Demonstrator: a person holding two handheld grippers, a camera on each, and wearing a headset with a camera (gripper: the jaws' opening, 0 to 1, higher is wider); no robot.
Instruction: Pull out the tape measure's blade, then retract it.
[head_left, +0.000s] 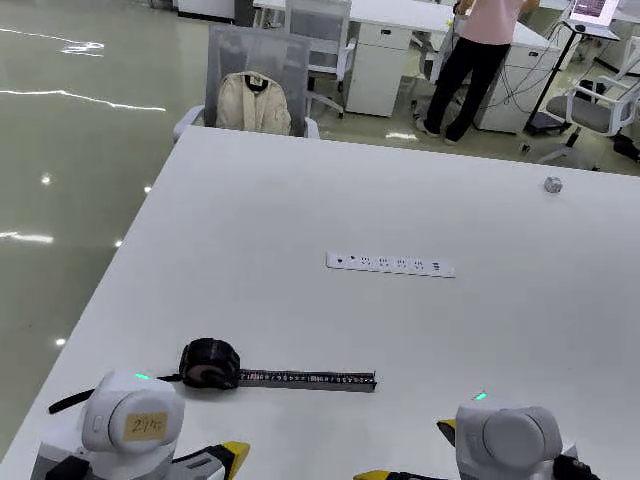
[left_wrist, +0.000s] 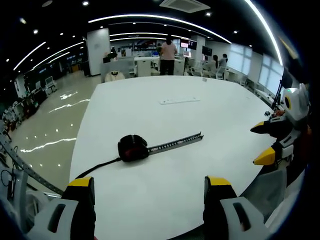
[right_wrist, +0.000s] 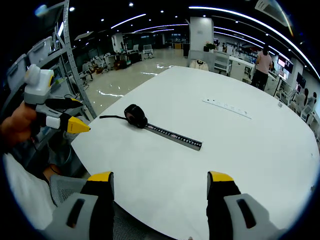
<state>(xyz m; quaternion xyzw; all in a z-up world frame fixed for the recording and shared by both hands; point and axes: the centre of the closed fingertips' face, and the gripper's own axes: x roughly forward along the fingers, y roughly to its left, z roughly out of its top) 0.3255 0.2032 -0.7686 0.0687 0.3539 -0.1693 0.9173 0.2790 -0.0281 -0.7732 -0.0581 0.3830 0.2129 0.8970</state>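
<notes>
— How do the tongs stand just now?

— Both are held back at the near edge of the white tabletop. The left gripper has its yellow-tipped jaws wide apart with nothing between them. The right gripper is the same, spread and empty. Neither touches anything.

— And the tape?

— The black round-cased tape measure lies on the table ahead of the left gripper, well clear of its jaws. Its dark, marked steel blade is already drawn out flat. It runs from the case across toward the right gripper's side and ends ahead of that gripper. A black wrist strap trails from the case toward the outer side of the left gripper. Farther off, beyond the tape from both grippers, there's a long white power strip.

— So which step is this?

— I'd judge the pull is done, or partly done, and the retracting is yet to come.

— What does that call for?

— My guess is the left gripper goes forward to pin the case. The right one then reaches for the blade's far end and feeds it back. I can't make out a lock on the case.
</notes>
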